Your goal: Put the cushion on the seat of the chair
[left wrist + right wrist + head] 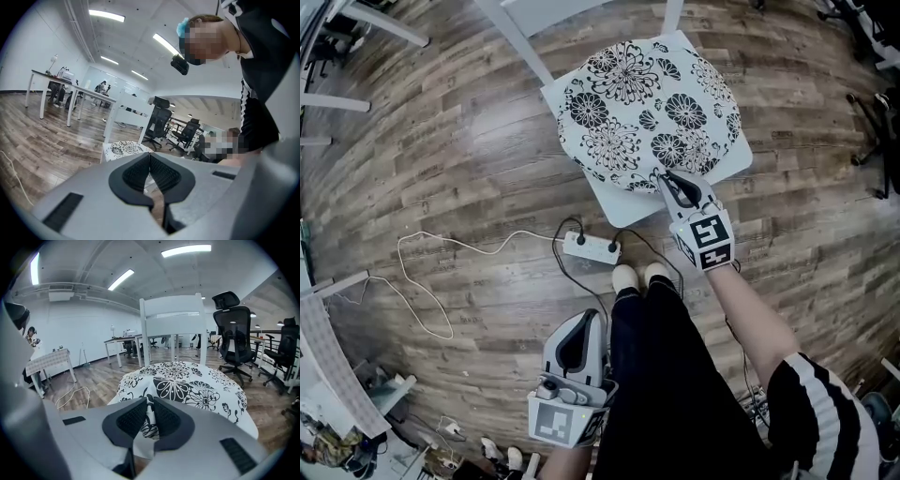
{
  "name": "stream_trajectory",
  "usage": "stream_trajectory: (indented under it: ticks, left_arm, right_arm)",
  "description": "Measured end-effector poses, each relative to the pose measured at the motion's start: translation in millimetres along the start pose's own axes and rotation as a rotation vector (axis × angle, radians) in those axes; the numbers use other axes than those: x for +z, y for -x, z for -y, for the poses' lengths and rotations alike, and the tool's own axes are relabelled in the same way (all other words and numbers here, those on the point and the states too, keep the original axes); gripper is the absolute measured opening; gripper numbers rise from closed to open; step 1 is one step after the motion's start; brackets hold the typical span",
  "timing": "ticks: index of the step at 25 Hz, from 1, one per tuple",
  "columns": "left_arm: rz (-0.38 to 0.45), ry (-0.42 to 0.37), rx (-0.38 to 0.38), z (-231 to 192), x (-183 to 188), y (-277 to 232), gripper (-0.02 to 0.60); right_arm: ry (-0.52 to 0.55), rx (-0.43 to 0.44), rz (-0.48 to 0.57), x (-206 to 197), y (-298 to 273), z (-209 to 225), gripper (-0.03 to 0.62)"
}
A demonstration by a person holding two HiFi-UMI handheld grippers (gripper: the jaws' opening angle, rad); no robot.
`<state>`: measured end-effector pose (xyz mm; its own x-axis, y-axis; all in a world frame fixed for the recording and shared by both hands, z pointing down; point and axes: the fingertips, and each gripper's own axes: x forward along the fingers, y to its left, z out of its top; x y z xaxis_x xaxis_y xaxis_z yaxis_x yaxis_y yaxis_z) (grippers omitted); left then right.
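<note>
The fingers of my right gripper (669, 180) are squeezing the front edge of the round black-and-white flowery cushion (647, 103). It is already lying on the white chair seat (619, 202), so only letting go is left.

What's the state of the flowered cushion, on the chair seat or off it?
On it: the cushion covers most of the white seat, with the right gripper shut on its near edge.

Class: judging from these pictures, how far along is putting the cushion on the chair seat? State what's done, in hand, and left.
Done: the cushion lies on the chair seat. In hand: the right claw pinches its near edge; the left claw is shut, empty. Left: letting go.
</note>
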<state>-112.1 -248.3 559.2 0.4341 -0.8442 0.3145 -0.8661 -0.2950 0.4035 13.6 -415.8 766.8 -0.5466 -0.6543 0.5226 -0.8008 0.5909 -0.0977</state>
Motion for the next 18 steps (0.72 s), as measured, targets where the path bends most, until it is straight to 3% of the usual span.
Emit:
stream_trajectory:
  ticks: [5,18]
  left_arm:
    - [-0.009,-0.001,0.008,1,-5,0,0.006]
    - [-0.011,0.009,-0.017,10,-11,-5,0.006]
  right_arm:
    - [0.013,-0.002,-0.043,-14,-1,0,0.04]
    - [-0.019,-0.007,-0.068,-36,2,-5,0.129]
